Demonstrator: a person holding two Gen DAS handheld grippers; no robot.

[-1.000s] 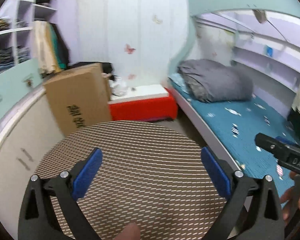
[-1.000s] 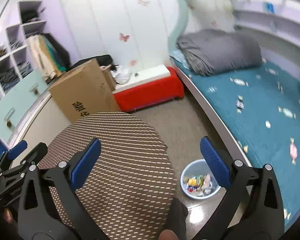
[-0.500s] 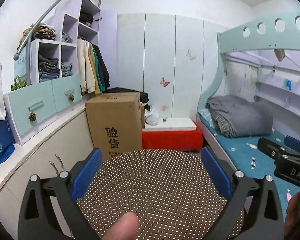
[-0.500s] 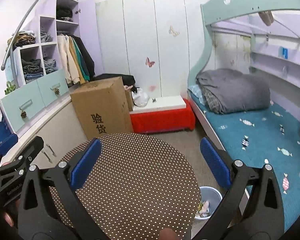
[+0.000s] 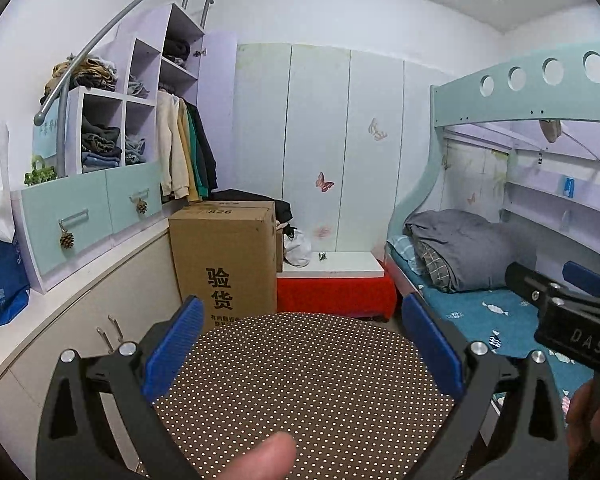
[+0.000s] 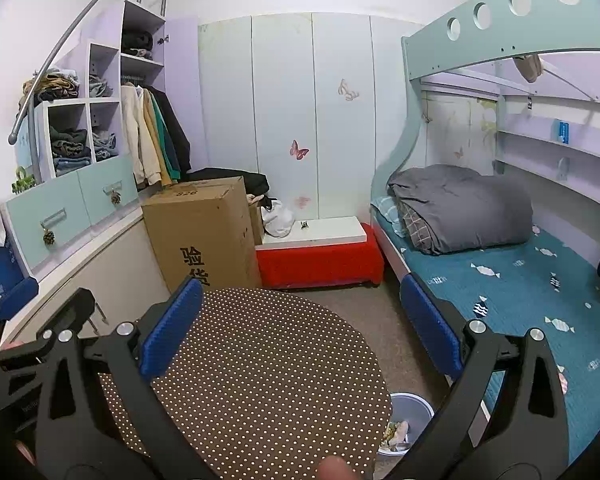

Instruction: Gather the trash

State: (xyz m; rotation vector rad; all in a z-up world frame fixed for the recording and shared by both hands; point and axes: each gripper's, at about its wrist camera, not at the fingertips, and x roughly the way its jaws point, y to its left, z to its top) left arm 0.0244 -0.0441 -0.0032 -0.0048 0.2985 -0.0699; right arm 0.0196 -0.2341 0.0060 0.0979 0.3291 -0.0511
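Observation:
A round table with a brown dotted top (image 5: pixel 300 380) fills the lower middle of both views (image 6: pixel 260 376). A pale blue trash bin (image 6: pixel 414 410) with wrappers inside stands on the floor by the table's right edge, partly hidden behind it. My left gripper (image 5: pixel 302 344) is open and empty, held above the table. My right gripper (image 6: pixel 300 320) is open and empty, above the table's right half. The right gripper also shows at the right edge of the left wrist view (image 5: pixel 572 312). No loose trash shows on the table.
A tall cardboard box (image 5: pixel 224 260) stands behind the table, beside a red bench with a white top (image 5: pixel 334 280). A bunk bed with a blue sheet and grey quilt (image 6: pixel 460 208) runs along the right. White cabinets and shelves (image 5: pixel 84 280) line the left wall.
Both cameras have tilted upward: the table and bin have dropped lower in view, and more of the wall, shelves and upper bunk shows. Both grippers stay open.

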